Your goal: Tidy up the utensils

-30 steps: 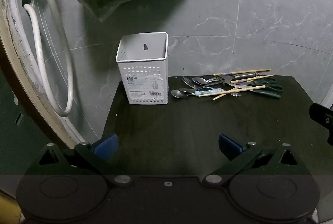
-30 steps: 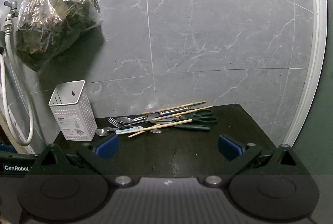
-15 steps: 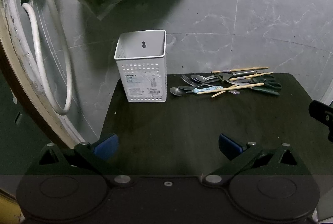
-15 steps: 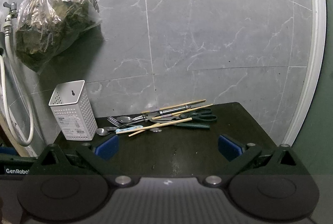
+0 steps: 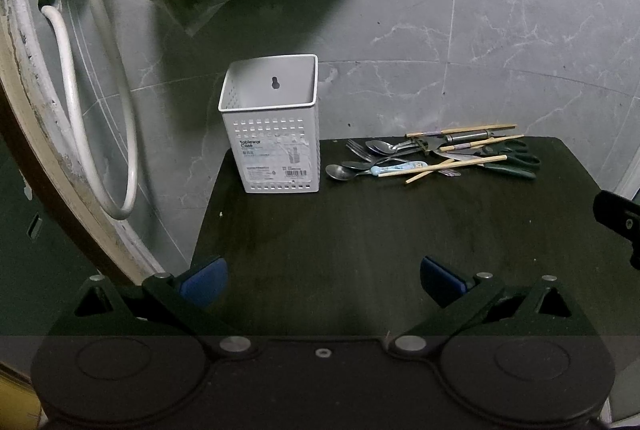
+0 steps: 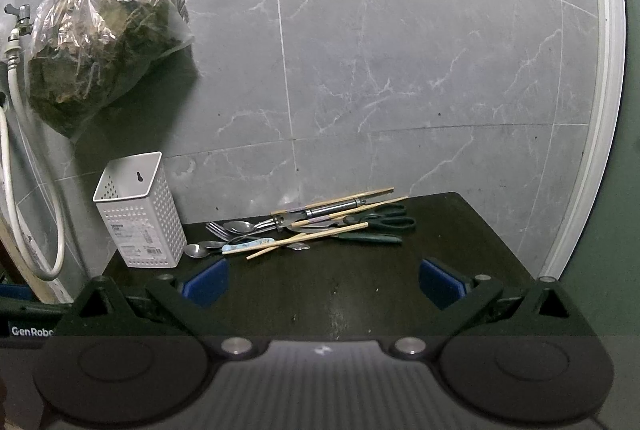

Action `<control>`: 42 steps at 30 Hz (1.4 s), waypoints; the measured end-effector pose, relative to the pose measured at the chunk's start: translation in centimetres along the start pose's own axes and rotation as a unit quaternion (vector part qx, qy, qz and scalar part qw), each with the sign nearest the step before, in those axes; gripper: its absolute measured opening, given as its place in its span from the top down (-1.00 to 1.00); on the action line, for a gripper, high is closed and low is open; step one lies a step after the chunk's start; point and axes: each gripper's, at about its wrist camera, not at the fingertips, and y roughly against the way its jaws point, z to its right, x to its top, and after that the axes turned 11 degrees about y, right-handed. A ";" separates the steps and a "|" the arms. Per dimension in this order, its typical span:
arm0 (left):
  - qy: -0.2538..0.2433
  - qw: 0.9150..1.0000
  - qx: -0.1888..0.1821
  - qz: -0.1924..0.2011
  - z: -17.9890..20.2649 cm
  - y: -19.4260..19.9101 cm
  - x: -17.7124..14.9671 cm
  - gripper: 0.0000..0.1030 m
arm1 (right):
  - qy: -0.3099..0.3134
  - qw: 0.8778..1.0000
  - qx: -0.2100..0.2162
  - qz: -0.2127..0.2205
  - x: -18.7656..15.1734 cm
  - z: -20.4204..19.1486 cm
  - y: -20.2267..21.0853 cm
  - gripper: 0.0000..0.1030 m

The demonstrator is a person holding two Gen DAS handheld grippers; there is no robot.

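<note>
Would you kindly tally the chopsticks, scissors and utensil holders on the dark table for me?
Chopsticks: 4
Scissors: 1
Utensil holder: 1
Total: 6

Dark table point(image 5: 360, 250), small, set against a grey tiled wall. On it, far left: white perforated utensil holder point(image 5: 276, 146), upright. Just right of it, along the far edge: a loose heap of spoons point(image 5: 340, 172), a fork point(image 5: 356, 149), wooden chopsticks point(image 5: 452, 166) and green-handled scissors point(image 5: 508, 160), overlapping.
</note>
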 end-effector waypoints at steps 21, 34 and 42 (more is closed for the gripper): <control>-0.002 1.000 0.001 -0.007 0.2 -0.2 -0.5 -0.99 | -0.004 1.000 0.002 -0.006 -0.5 0.4 -0.5 -0.99; -0.002 1.000 0.000 -0.010 0.2 -0.5 -0.3 -0.99 | -0.005 1.000 0.002 -0.008 -0.5 0.4 -0.8 -0.99; -0.003 1.000 0.001 -0.010 0.3 -0.7 -0.2 -0.99 | -0.005 1.000 0.002 -0.009 -0.5 0.5 -0.9 -0.99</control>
